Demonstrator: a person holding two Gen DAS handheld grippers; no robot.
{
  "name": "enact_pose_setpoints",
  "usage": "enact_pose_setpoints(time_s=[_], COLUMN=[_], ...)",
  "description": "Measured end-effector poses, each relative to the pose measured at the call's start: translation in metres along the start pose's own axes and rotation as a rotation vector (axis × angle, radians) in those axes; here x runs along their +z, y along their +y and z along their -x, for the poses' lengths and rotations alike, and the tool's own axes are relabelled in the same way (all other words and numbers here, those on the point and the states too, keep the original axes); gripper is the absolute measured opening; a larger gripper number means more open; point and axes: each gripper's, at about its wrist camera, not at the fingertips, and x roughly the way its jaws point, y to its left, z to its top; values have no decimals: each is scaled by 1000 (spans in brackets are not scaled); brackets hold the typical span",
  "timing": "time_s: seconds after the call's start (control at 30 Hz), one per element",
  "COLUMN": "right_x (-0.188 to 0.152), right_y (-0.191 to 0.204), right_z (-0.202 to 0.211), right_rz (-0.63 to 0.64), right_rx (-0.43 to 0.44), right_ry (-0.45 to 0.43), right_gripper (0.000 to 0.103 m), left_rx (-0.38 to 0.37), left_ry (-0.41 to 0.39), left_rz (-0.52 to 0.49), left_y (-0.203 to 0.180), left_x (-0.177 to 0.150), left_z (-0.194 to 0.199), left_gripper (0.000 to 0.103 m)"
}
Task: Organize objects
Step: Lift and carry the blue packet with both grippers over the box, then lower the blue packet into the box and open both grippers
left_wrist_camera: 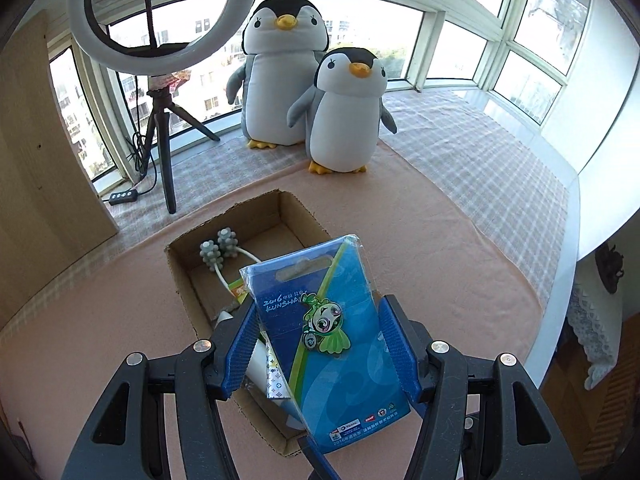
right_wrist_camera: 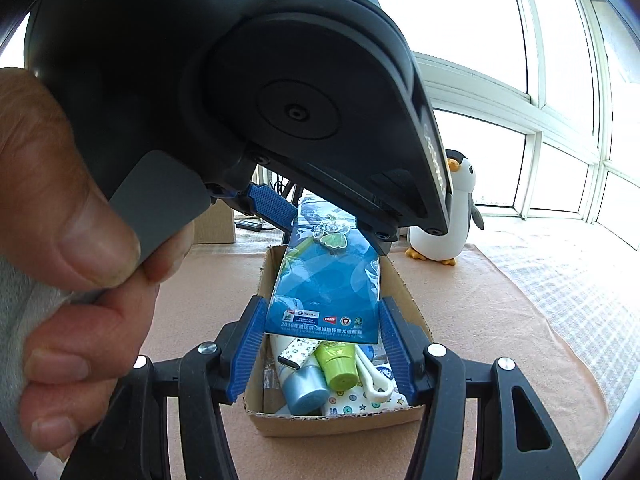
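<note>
A blue badge card [left_wrist_camera: 336,332] in clear wrap, with a green mascot pin, is held over an open cardboard box [left_wrist_camera: 256,212]. My left gripper [left_wrist_camera: 320,344] is shut on the card's sides. My right gripper [right_wrist_camera: 322,344] grips the card's [right_wrist_camera: 324,284] other end from the opposite side. The box [right_wrist_camera: 408,292] holds a grey knobbed massager [left_wrist_camera: 218,250], a white tube [left_wrist_camera: 262,364], a green-capped tube [right_wrist_camera: 338,364], a blue-capped tube [right_wrist_camera: 306,388] and patterned packets.
Two plush penguins [left_wrist_camera: 316,92] stand behind the box on a pink cloth [left_wrist_camera: 440,248]. A ring light on a tripod [left_wrist_camera: 160,92] stands at far left by the windows. A hand [right_wrist_camera: 60,240] holding the left gripper's body [right_wrist_camera: 240,80] fills the right wrist view's upper left.
</note>
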Motion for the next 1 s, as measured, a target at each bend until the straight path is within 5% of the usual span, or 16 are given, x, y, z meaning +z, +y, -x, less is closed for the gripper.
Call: enact_pose_setpoints(time_s=[0.37,0.47,0.57,0.83,1.0], right_x=[4,0,-9,-13,-19], right_y=[-24,-25,-27,-31,-32], right_z=[-21,-30,-46,-18,-14], right_rz=[-7,-3,-1,-54,-91], right_rx=[-17,-26,-35,-127,-149], right_ry=[27,57,157,136,164], right_gripper=[52,53,60,69,80], left_rx=[-15,45,102,181,215], left_ry=[32,81,118,71,10], left_rz=[-10,-39,3,138,181], left_y=[-7,-2,24,117,162], left_x=[12,4,-13,-63,-90], left_z=[-32,-57,-68,-39,-8], left_gripper=[65,83,88,103,103])
